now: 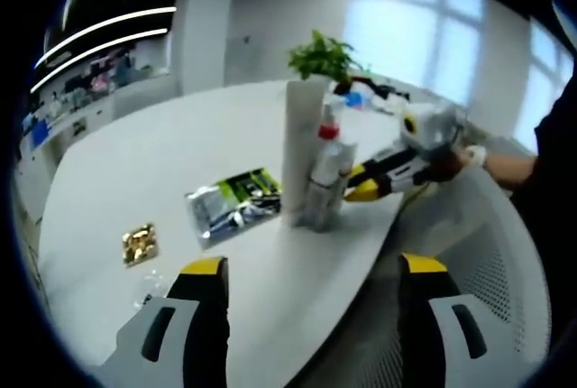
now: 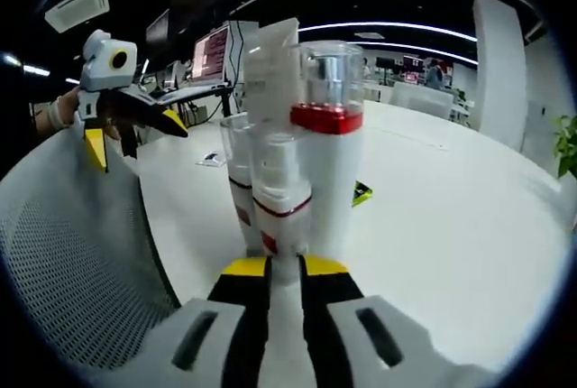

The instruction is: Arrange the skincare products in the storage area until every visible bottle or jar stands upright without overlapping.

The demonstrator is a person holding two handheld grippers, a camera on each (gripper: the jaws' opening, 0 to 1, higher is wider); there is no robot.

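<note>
1. Left gripper view, left to right: small gold packet [image 1: 139, 244] lower left on the white table [image 1: 135, 162]; foil pouch [image 1: 233, 206] lying flat at centre-left; product cluster at centre: tall white tube [image 1: 300, 149] and pump bottle [image 1: 329, 164], all upright, touching
2. Right of the cluster: right gripper [image 1: 365, 186] reaching in from the right edge, tips at the bottles' base; a hand [image 1: 451, 161] holds it, arm near level
3. Left gripper [image 1: 311, 271]: jaws wide, nothing between them, held back from the cluster, low in frame
4. Right gripper view: left gripper upper left, over a mesh chair [image 2: 81, 253]; centre: small bottle [image 2: 281, 217] in front, red-banded bottle [image 2: 329, 149] just right of it
5. Right gripper [image 2: 285, 271]: jaws narrow, closed on the small bottle's base
6. Step, my read: setting the small bottle upright in the group; next: release without tipping its neighbours, then deal with the flat pouch
</note>
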